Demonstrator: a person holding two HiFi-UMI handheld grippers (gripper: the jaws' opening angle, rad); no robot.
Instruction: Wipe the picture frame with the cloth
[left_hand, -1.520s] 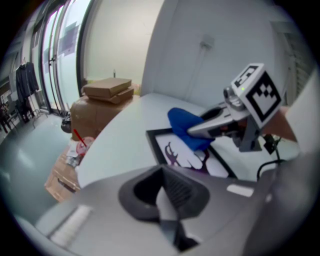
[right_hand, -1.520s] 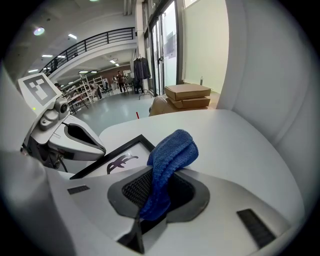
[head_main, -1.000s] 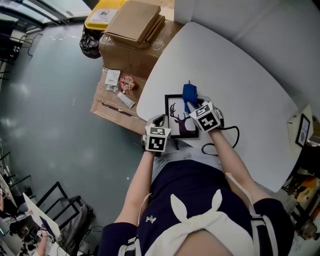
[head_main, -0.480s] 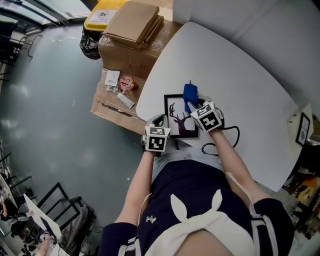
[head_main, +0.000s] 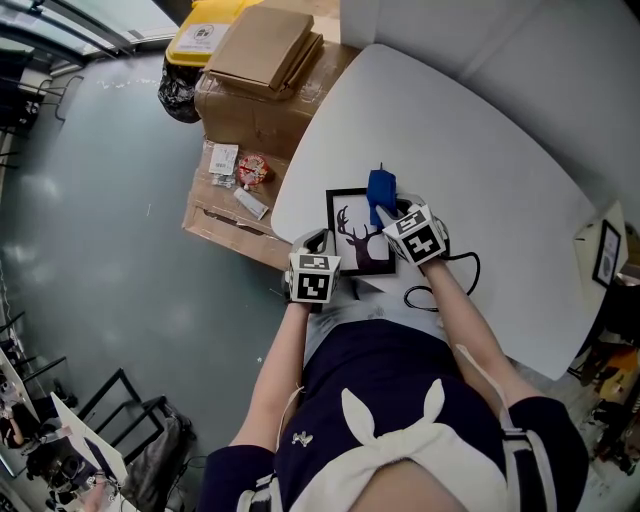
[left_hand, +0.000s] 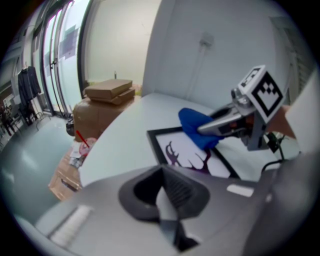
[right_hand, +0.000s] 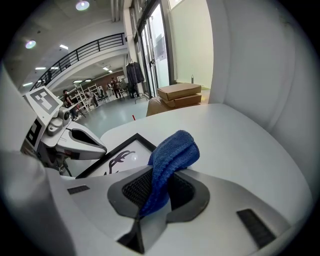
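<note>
Cloth in R tool, over frame

Grey left gripper, right gripper, black-white marker cubes; black cable; navy outfit, white bow.

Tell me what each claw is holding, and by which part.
Right claw pinches the blue cloth by its lower end; the folded top sticks out. Left claw is shut on nothing.

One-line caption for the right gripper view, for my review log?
Right gripper clamps a blue cloth at the black picture frame on the white table.
</note>
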